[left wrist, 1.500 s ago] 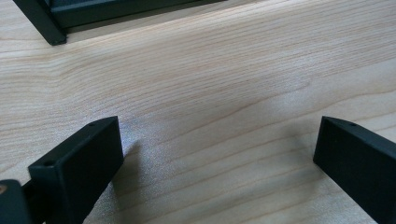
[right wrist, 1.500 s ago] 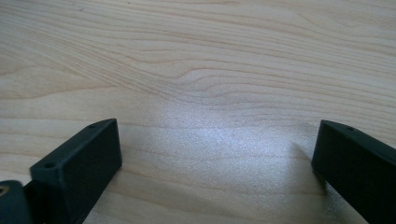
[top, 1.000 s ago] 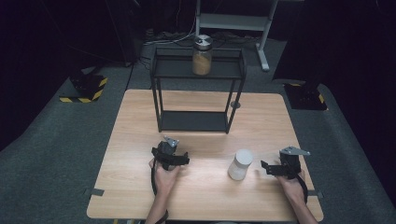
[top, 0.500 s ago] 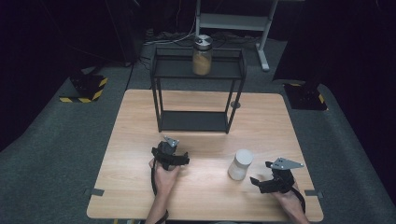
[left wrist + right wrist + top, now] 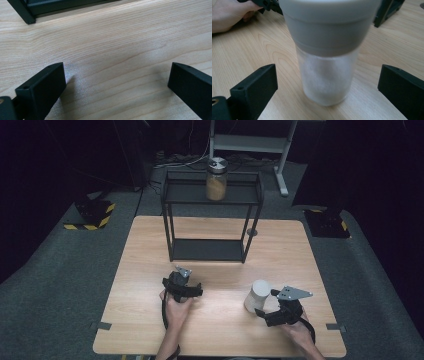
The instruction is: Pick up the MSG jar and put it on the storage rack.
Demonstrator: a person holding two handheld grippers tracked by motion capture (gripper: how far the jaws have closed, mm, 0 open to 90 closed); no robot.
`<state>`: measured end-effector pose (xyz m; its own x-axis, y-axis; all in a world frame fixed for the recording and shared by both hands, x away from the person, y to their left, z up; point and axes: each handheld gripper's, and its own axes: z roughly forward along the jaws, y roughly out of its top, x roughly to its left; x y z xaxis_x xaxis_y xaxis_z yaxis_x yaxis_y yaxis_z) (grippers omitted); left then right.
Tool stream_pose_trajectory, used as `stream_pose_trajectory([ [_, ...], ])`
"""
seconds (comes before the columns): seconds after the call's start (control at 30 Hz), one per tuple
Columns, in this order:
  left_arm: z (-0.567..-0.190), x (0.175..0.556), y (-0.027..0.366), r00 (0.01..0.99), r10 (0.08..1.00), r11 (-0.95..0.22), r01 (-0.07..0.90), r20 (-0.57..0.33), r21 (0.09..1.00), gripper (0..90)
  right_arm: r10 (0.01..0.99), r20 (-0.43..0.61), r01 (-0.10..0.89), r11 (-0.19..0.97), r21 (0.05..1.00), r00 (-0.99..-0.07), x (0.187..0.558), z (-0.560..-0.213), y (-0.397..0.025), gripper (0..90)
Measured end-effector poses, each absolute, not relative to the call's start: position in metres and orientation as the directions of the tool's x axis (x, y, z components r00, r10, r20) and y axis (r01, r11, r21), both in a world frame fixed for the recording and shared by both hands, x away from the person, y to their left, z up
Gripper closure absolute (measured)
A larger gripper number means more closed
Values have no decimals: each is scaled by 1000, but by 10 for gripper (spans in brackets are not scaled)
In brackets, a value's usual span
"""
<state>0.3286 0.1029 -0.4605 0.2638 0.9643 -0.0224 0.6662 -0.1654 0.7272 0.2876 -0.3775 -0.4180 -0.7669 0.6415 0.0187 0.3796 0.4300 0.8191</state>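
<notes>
The right gripper (image 5: 264, 312) stands with jaws spread around the upright, grey-lidded clear jar of white powder (image 5: 327, 52), not touching it. The left gripper (image 5: 181, 284) rests on the wooden table (image 5: 220, 330), jaws spread and empty.

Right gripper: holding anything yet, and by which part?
Nothing held. The right gripper is open, its jaws either side of the white-lidded jar, not touching it. The left gripper is open over bare table.
</notes>
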Motion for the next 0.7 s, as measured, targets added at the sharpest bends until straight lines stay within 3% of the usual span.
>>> stream_pose_trajectory([
  [0.7, -460, 329, 103, 264, 964, -166, 666, -22, 727, 15, 666, -4, 359, 407, 840, -746, 300, -422, -349, 83],
])
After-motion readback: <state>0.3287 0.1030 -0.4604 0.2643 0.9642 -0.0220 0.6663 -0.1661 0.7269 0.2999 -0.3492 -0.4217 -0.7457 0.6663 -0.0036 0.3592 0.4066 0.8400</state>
